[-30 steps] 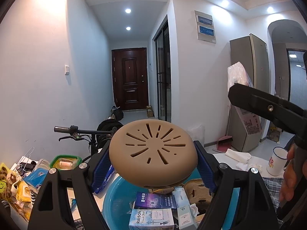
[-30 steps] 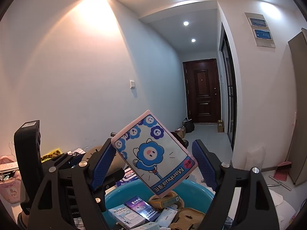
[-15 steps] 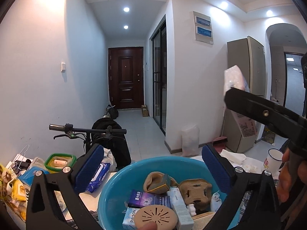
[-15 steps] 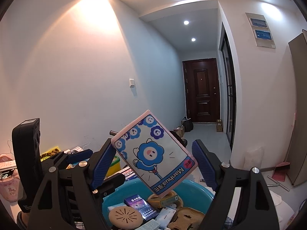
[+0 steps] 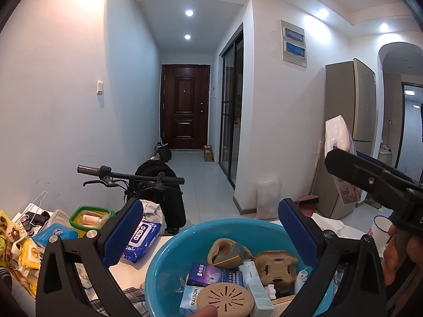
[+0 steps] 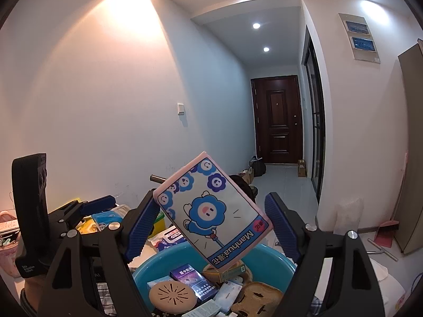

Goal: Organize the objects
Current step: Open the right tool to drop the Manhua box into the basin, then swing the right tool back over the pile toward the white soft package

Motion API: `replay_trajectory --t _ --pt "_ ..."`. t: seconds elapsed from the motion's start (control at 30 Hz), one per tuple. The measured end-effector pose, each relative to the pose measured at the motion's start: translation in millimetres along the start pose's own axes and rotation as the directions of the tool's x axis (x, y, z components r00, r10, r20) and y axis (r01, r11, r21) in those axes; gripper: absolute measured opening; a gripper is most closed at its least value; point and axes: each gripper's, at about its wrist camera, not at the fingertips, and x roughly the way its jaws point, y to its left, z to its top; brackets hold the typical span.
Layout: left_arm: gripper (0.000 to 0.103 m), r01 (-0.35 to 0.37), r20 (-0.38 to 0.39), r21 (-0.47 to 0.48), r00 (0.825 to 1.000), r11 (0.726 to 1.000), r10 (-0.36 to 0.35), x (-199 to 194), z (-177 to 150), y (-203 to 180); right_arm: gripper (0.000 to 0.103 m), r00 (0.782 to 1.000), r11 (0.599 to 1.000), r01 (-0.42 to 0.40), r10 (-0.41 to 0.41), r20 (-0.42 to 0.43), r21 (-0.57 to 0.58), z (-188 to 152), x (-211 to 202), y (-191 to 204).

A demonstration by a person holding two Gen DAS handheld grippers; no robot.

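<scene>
Round blue plastic basin (image 5: 169,261) on the table, both claws above it.
We see the left claw (image 5: 208,235) just opened wide, empty, its tan slotted disc (image 5: 224,299) in the basin; the right claw (image 6: 211,224) grips a pink cartoon tissue pack (image 6: 211,214).

A home's entrance hallway, dark brown panelled front door (image 5: 185,107), tall grey refrigerator (image 5: 351,121), black bicycle handlebar (image 5: 129,175), white wall light switch (image 5: 100,87), recessed ceiling spotlights (image 5: 189,13)
</scene>
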Motion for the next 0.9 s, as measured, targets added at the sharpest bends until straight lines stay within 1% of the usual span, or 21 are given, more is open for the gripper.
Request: replay_trajectory --t 0.03,0.07,0.17,0.27,0.4,0.57,0.7,0.9 --pt "0.103 -0.001 0.001 -0.001 1.0 1.0 0.001 0 0 1 0.09 1.0 1.0 -0.003 0.003 -0.001 0.008 0 0 -1" --pt "0.103 -0.001 0.001 -0.002 1.0 1.0 0.001 -1 0 1 0.103 1.0 1.0 -0.008 0.008 -0.005 0.02 -1 1 -3" --pt "0.103 0.002 -0.001 -0.005 1.0 1.0 -0.002 -1 -1 2 0.103 1.0 0.999 0.003 -0.002 -0.016 0.051 -1 3 -7" --pt "0.103 0.003 -0.001 -0.005 1.0 1.0 -0.003 -2 0 2 0.103 0.999 0.999 0.022 -0.021 -0.028 0.048 -1 5 -7" --pt "0.103 0.006 0.007 -0.002 1.0 1.0 -0.006 -5 2 2 0.103 0.999 0.999 0.027 -0.025 -0.04 0.044 -1 8 -4" --pt "0.103 0.008 0.024 -0.001 1.0 1.0 -0.008 -11 5 3 0.103 0.999 1.0 0.022 -0.021 -0.043 0.013 -3 7 5" --pt "0.103 0.009 0.025 0.001 1.0 1.0 -0.009 -14 5 2 0.103 0.998 0.999 0.035 -0.036 -0.042 -0.025 -3 6 15" --pt "0.103 0.016 0.028 0.012 0.999 1.0 -0.017 -19 7 0 0.103 1.0 0.997 0.017 -0.017 0.001 -0.074 5 -12 32"
